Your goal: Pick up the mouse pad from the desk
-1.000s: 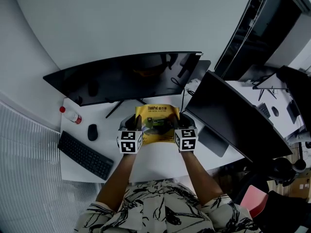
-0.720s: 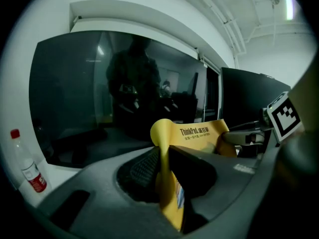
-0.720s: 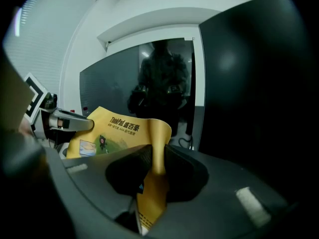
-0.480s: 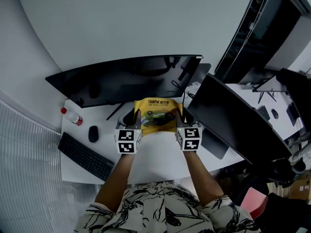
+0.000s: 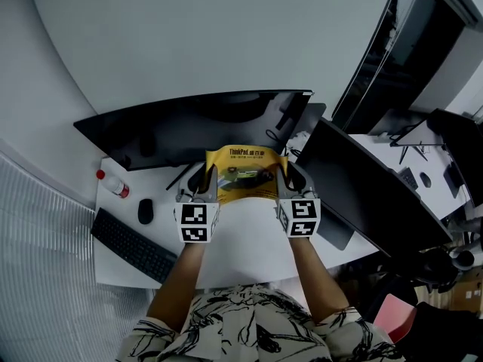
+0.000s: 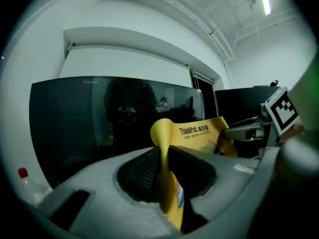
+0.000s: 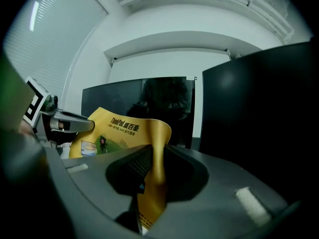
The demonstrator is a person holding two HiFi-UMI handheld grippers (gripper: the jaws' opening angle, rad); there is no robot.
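A white desk (image 5: 249, 253) is seen from above, and a wide curved monitor (image 5: 189, 123) with a dark screen is placed along its far edge. A second dark monitor (image 5: 370, 191) is placed at the right side of the desk, turned at an angle. A black keyboard (image 5: 130, 241) is laid near the left corner. The yellow mouse pad (image 5: 246, 173) is held in the air between the two grippers, clear of the desk and in front of the lower part of the curved monitor. Its left edge is clamped by the left gripper (image 5: 204, 182), whose jaws are closed on the thin sheet, and its right edge is pinched in the same way by the right gripper (image 5: 290, 180). The pad is bent a little at both clamped edges. A clear bottle (image 5: 113, 184) with a red cap and a black mouse (image 5: 145, 211) are left on the desk beside the keyboard
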